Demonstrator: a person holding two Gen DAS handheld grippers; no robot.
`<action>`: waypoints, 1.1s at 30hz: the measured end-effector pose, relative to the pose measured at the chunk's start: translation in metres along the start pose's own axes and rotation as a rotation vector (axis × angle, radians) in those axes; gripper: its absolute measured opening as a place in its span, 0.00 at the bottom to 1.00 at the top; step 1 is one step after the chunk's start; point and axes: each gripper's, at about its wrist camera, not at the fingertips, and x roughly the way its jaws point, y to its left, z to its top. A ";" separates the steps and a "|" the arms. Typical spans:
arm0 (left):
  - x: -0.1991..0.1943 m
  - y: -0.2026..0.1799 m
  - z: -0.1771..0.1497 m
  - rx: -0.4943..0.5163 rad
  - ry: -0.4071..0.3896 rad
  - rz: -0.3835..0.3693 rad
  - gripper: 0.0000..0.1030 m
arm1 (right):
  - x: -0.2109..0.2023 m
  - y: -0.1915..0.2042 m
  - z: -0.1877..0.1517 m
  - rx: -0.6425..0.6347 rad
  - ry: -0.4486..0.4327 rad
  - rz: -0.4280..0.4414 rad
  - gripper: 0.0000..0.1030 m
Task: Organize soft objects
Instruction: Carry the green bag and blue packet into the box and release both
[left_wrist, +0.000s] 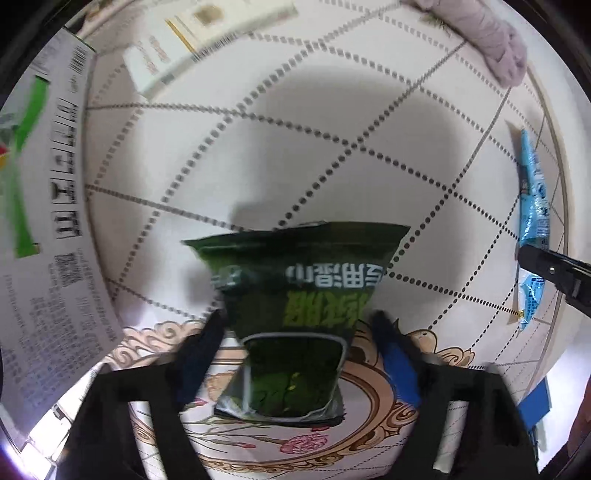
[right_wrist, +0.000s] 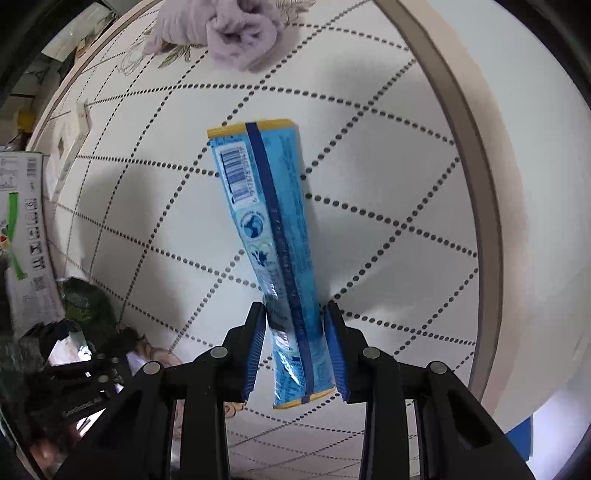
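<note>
On the quilted bench (right_wrist: 369, 155), near the towel (right_wrist: 229, 33), right tongs (right_wrist: 297, 345) clamp the blue packet (right_wrist: 269, 229); left tongs (left_wrist: 299, 332) pinch the green pouch (left_wrist: 295, 280): lift both gently, squeeze lightly

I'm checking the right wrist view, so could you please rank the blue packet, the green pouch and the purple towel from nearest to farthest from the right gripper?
1. Blue packet: between the jaws of the right gripper.
2. Green pouch: low on the left, by the other gripper.
3. Purple towel: farthest, at the table's top edge.
</note>
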 end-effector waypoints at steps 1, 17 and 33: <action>-0.003 0.003 -0.002 -0.009 -0.007 -0.005 0.44 | 0.001 0.002 -0.001 0.005 -0.005 -0.012 0.34; -0.092 0.044 -0.086 -0.085 -0.158 -0.185 0.32 | -0.044 0.033 -0.063 -0.074 -0.031 0.120 0.15; -0.236 0.172 -0.114 -0.231 -0.405 -0.247 0.32 | -0.192 0.236 -0.118 -0.371 -0.201 0.338 0.15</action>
